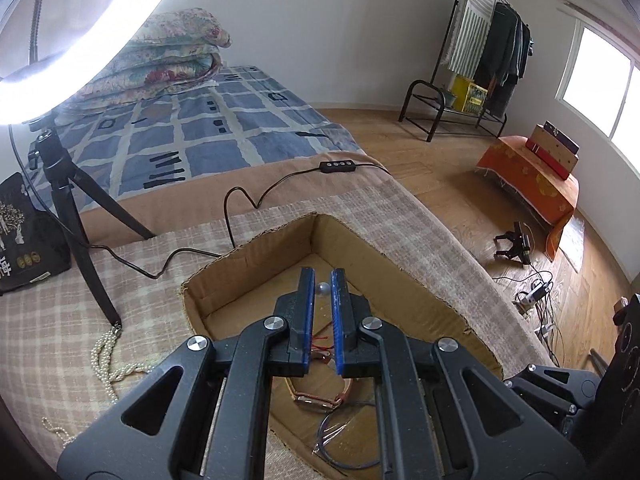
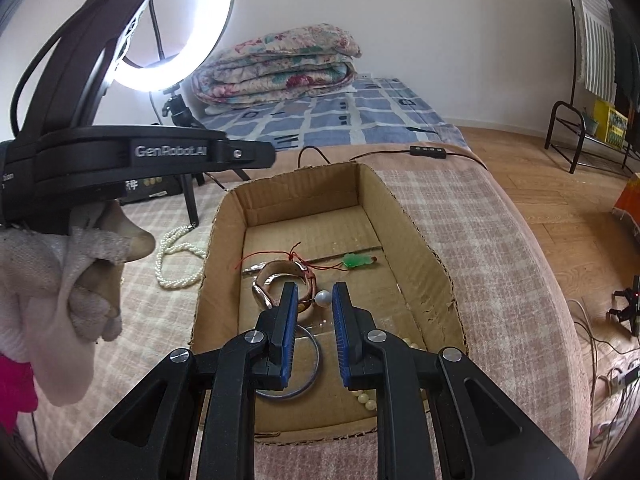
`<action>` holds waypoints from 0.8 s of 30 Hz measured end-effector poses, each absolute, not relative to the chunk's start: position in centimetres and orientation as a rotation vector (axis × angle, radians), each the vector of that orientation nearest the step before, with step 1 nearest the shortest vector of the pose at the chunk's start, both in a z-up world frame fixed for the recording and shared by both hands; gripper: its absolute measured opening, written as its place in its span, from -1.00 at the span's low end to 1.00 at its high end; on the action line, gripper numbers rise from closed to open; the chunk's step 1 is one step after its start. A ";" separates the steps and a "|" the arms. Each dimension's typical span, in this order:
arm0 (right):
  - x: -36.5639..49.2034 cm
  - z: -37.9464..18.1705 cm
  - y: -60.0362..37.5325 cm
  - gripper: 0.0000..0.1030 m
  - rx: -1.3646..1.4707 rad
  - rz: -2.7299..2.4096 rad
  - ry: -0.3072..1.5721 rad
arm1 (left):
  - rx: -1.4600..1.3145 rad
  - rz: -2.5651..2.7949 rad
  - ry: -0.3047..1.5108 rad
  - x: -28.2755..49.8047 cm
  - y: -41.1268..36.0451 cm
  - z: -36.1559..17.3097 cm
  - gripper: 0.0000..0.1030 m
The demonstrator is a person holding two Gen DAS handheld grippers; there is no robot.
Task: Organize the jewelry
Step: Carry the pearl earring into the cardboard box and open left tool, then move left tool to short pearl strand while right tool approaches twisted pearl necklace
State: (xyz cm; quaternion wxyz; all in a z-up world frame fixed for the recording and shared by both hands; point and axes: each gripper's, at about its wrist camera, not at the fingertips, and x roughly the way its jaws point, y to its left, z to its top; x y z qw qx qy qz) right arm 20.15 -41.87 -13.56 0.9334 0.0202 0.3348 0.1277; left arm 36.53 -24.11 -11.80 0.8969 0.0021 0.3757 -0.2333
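Observation:
An open cardboard box (image 2: 416, 240) sits on the checked bed cover. In it lie a brown strap watch (image 2: 276, 284), a red cord with a green pendant (image 2: 354, 261), a metal bangle (image 2: 312, 364), pale beads (image 2: 370, 400) and a small grey pearl bead (image 2: 323, 298). My right gripper (image 2: 314, 294) is open over the box, the bead showing between its tips. My left gripper (image 1: 323, 280) is open above the box (image 1: 360, 256), with the grey bead (image 1: 322, 289) seen below between its fingers. A pearl necklace (image 2: 176, 256) lies on the cover left of the box; it also shows in the left wrist view (image 1: 105, 356).
A ring light (image 2: 192, 28) on a tripod (image 1: 76, 216) stands left of the box, its cable (image 1: 240, 208) running across the cover. A black packet (image 1: 24, 236) lies at far left. A folded quilt (image 2: 276, 64) sits behind. The bed edge drops to wooden floor on the right.

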 end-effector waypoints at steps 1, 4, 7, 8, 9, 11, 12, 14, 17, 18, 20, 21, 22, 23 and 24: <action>20.2 -13.6 -41.8 -0.70 0.040 0.261 0.688 | 0.007 -0.484 0.778 36.6 -24.2 -11.8 -0.88; 20.4 -13.8 -41.7 -0.70 0.038 0.260 0.696 | 0.012 -0.489 0.773 36.8 -24.5 -11.5 -0.88; 20.5 -13.8 -41.5 -0.70 0.029 0.261 0.699 | 0.010 -0.482 0.766 36.9 -24.5 -11.4 -0.88; 20.5 -13.8 -41.4 -0.70 0.023 0.260 0.700 | 0.007 -0.481 0.766 37.0 -24.4 -11.4 -0.88; 20.6 -13.9 -41.4 -0.68 0.015 0.257 0.702 | 0.006 -0.481 0.767 37.0 -24.3 -11.4 -0.87; 20.6 -13.8 -41.3 -0.46 0.012 0.250 0.704 | 0.011 -0.480 0.766 37.0 -24.3 -11.4 -0.61; 20.5 -13.8 -41.3 -0.22 0.010 0.239 0.699 | 0.012 -0.480 0.763 37.0 -24.2 -11.3 -0.32; 20.3 -13.5 -41.3 0.07 0.010 0.230 0.683 | 0.012 -0.476 0.746 36.8 -23.9 -11.1 -0.10; 20.1 -13.2 -41.4 0.24 0.006 0.217 0.675 | 0.010 -0.472 0.741 36.6 -23.7 -10.8 -0.02; 20.1 -13.1 -41.3 0.35 0.005 0.213 0.674 | 0.008 -0.470 0.740 36.6 -23.6 -10.7 0.13; 19.9 -13.0 -41.2 0.45 0.002 0.207 0.669 | 0.003 -0.471 0.729 36.4 -23.4 -10.4 0.22; 19.9 -12.9 -41.1 0.46 -0.002 0.203 0.667 | 0.004 -0.470 0.726 36.2 -23.4 -10.2 0.23; 19.8 -12.7 -41.0 0.47 -0.006 0.202 0.666 | 0.008 -0.468 0.726 36.1 -23.3 -10.0 0.24; 19.7 -12.6 -40.9 0.47 -0.008 0.201 0.665 | 0.012 -0.466 0.724 36.0 -23.3 -9.8 0.25; 19.6 -12.4 -40.8 0.48 -0.011 0.199 0.664 | 0.015 -0.463 0.719 35.8 -23.2 -9.6 0.27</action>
